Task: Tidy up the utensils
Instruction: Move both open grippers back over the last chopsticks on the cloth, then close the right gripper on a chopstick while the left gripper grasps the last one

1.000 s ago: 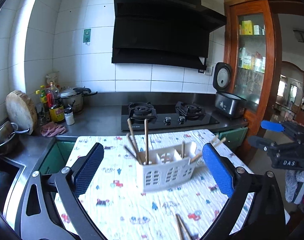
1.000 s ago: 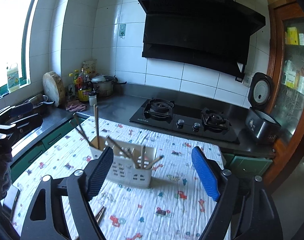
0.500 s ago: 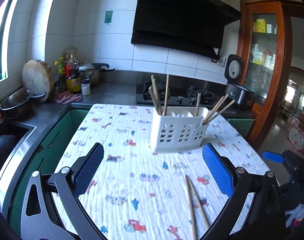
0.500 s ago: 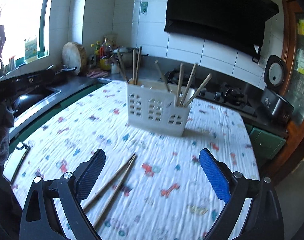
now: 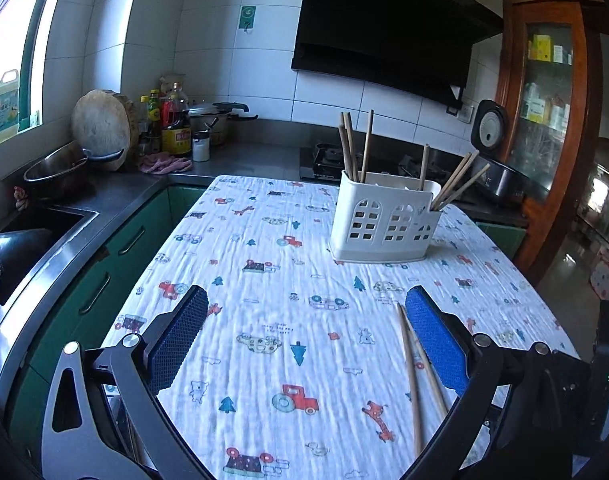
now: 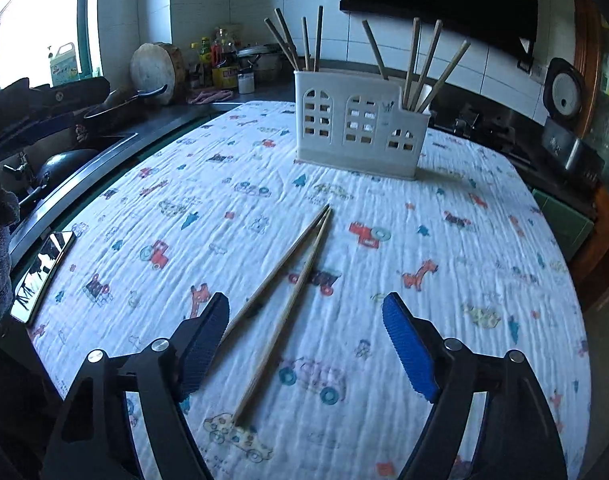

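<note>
Chopsticks [image 6: 368,46] already stand in the white holder [image 6: 360,124], upper middle of the right wrist view, several in its left compartment and several leaning out of its right one; that much of the tidying looks done. What is left, as far as I can see, is the loose pair [image 6: 282,288] lying flat on the cloth-covered tabletop [image 6: 484,264], tips nearly together toward the holder and spreading apart toward the lower frame.

The right gripper [image 6: 306,348] has its fingers [image 6: 408,348] fairly wide, and they have just been closing somewhat; the pair's near ends lie between them, untouched, nothing gripped. The left gripper [image 5: 304,344] is spread wide over bare cloth and holds nothing; the pair sits just beside its right finger at lower right.
</note>
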Demonstrator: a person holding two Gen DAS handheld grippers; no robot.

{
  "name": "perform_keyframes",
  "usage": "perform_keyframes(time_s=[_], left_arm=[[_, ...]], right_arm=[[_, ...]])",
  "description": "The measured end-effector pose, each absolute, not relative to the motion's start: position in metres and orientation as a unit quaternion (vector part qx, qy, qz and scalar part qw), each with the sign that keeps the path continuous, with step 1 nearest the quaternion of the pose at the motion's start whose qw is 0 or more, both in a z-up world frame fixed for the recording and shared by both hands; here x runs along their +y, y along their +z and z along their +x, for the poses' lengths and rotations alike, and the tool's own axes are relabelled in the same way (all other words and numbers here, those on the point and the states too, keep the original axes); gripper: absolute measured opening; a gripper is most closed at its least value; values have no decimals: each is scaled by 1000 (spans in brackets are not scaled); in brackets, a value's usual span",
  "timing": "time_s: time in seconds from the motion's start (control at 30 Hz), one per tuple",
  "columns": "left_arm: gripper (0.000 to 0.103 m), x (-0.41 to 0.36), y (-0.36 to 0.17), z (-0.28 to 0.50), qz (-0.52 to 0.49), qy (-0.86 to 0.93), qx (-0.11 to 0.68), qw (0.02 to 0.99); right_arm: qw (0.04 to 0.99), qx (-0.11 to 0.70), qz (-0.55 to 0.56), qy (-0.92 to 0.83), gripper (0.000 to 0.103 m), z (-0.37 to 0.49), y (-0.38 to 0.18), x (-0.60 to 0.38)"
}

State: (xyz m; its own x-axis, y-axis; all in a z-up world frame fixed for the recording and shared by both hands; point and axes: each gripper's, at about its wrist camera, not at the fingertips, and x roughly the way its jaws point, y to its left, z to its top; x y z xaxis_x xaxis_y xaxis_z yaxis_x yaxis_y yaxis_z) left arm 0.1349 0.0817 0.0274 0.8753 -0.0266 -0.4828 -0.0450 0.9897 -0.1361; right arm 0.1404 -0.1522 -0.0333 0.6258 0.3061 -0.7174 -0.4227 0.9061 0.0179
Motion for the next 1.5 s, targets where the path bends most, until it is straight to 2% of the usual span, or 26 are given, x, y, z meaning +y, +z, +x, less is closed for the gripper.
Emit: perform_keyframes(time_s=[0.17,0.47,0.9,1.2,1.5], left_arm=[[98,91,18,130,-80,14,257,963],[98,96,6,125,-91,10,266,960],[98,92,-11,126,-102,-5,288,952],[98,81,-26,124,-99,-19,310,946],[98,55,-45,126,-92,-50,342,934]], right_arm=[[882,418,-50,212,48,135,-55,-142],[864,458,-18,207,27,132,-76,-138],[866,466,-26,180,11,133,-82,-135],[871,459,-22,173,8,133,-79,-145],[894,415,-25,169,8,133,-50,-167]])
